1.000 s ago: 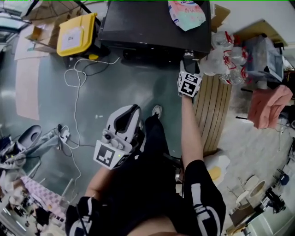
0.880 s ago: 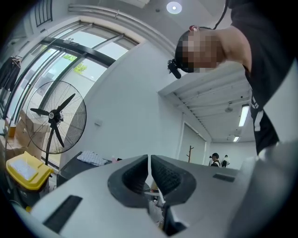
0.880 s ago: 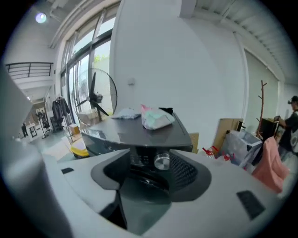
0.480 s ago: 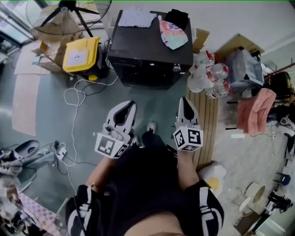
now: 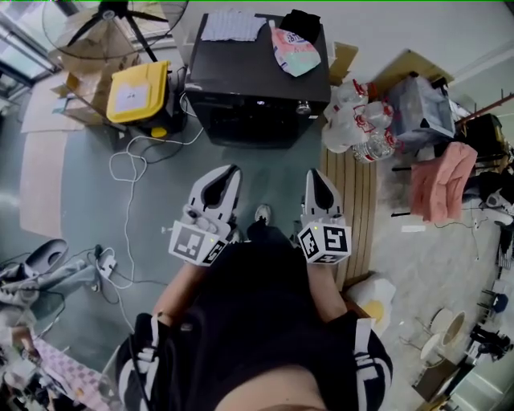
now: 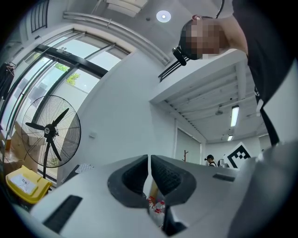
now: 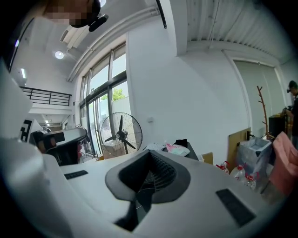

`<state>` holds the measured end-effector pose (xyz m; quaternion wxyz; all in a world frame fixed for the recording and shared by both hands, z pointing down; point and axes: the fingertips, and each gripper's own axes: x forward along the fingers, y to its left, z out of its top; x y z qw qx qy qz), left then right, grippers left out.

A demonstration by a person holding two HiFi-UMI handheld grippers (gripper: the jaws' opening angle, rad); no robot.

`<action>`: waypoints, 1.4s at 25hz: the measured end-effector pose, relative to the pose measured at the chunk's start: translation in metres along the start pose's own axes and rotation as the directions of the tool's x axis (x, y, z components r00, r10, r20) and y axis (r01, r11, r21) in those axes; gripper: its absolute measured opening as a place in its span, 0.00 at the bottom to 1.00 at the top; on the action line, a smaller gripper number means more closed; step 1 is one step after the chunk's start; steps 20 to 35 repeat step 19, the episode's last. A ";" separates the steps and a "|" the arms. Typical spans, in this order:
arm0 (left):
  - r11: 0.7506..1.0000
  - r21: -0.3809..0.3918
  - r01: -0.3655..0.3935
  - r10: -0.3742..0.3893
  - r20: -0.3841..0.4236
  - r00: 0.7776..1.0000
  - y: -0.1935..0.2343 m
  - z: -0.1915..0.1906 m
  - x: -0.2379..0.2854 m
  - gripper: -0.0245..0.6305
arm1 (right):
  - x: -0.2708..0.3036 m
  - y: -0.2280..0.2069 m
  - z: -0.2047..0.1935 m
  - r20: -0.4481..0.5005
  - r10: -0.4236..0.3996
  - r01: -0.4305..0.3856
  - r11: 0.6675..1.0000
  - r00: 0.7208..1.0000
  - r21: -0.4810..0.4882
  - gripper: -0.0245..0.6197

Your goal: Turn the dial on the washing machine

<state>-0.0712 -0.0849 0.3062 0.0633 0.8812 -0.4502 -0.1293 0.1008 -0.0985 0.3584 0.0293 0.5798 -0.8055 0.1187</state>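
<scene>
The black washing machine (image 5: 257, 76) stands at the top of the head view, its small round dial (image 5: 303, 107) at the right end of the front panel. Both grippers are held close to my body, well short of the machine, pointing toward it. My left gripper (image 5: 228, 172) is shut with nothing in it; in the left gripper view its pads (image 6: 139, 174) meet at a hairline. My right gripper (image 5: 316, 175) has just been closing and is shut on nothing. The right gripper (image 7: 149, 155) looks level across the room at the machine's top (image 7: 193, 152).
Folded cloths (image 5: 293, 48) lie on the machine. A yellow-lidded box (image 5: 138, 90) and a standing fan (image 5: 120, 12) are to its left, and a white cable (image 5: 128, 160) trails over the floor. Bottled water packs (image 5: 361, 120) and a slatted wooden board (image 5: 365, 201) are on the right.
A second ago my right gripper was up at the machine's dial; it has drawn back to my body. The left gripper rose a little. The head view has pulled back.
</scene>
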 end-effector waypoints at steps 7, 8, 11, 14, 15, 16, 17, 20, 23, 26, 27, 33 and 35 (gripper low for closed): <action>1.000 0.002 -0.002 0.002 0.002 1.000 0.000 0.002 0.003 0.09 | 0.002 0.001 0.005 0.000 0.006 -0.006 1.000 1.000 -0.004 0.08; 1.000 0.002 -0.002 0.002 0.001 1.000 -0.001 0.002 0.004 0.09 | 0.003 0.000 0.006 0.000 0.004 -0.004 1.000 1.000 -0.006 0.08; 1.000 0.004 0.000 0.000 0.004 1.000 0.000 0.003 0.009 0.09 | 0.006 -0.003 0.009 0.000 0.000 0.000 1.000 1.000 -0.006 0.08; 1.000 0.006 0.002 -0.002 0.004 1.000 0.000 0.004 0.008 0.09 | 0.007 -0.002 0.010 0.005 0.002 -0.002 1.000 1.000 -0.010 0.08; 1.000 0.006 0.002 -0.002 0.003 1.000 -0.001 0.004 0.008 0.09 | 0.006 -0.002 0.010 0.005 0.000 0.000 1.000 1.000 -0.009 0.08; 1.000 0.006 0.003 -0.003 0.002 1.000 -0.002 0.004 0.007 0.09 | 0.005 -0.003 0.011 0.005 -0.002 0.002 1.000 1.000 -0.009 0.08; 1.000 0.006 0.004 -0.004 0.001 1.000 -0.003 0.004 0.007 0.09 | 0.004 -0.003 0.011 0.005 -0.002 0.002 1.000 1.000 -0.008 0.08; 1.000 0.006 0.006 -0.006 0.001 1.000 -0.004 0.003 0.008 0.09 | 0.004 -0.004 0.010 0.005 -0.002 0.002 1.000 1.000 -0.006 0.08; 1.000 0.006 0.006 -0.006 0.001 1.000 -0.004 0.003 0.008 0.09 | 0.004 -0.004 0.010 0.005 -0.002 0.002 1.000 1.000 -0.006 0.08; 1.000 0.006 0.006 -0.006 0.001 1.000 -0.004 0.003 0.008 0.09 | 0.004 -0.004 0.010 0.005 -0.002 0.002 1.000 1.000 -0.006 0.08; 1.000 0.006 0.006 -0.006 0.001 1.000 -0.004 0.003 0.008 0.09 | 0.004 -0.004 0.010 0.005 -0.002 0.002 1.000 1.000 -0.006 0.08; 1.000 0.006 0.006 -0.006 0.001 1.000 -0.004 0.003 0.008 0.09 | 0.004 -0.004 0.010 0.005 -0.002 0.002 1.000 1.000 -0.006 0.08; 1.000 0.006 0.006 -0.006 0.001 1.000 -0.004 0.003 0.008 0.09 | 0.004 -0.004 0.010 0.005 -0.002 0.002 1.000 1.000 -0.006 0.08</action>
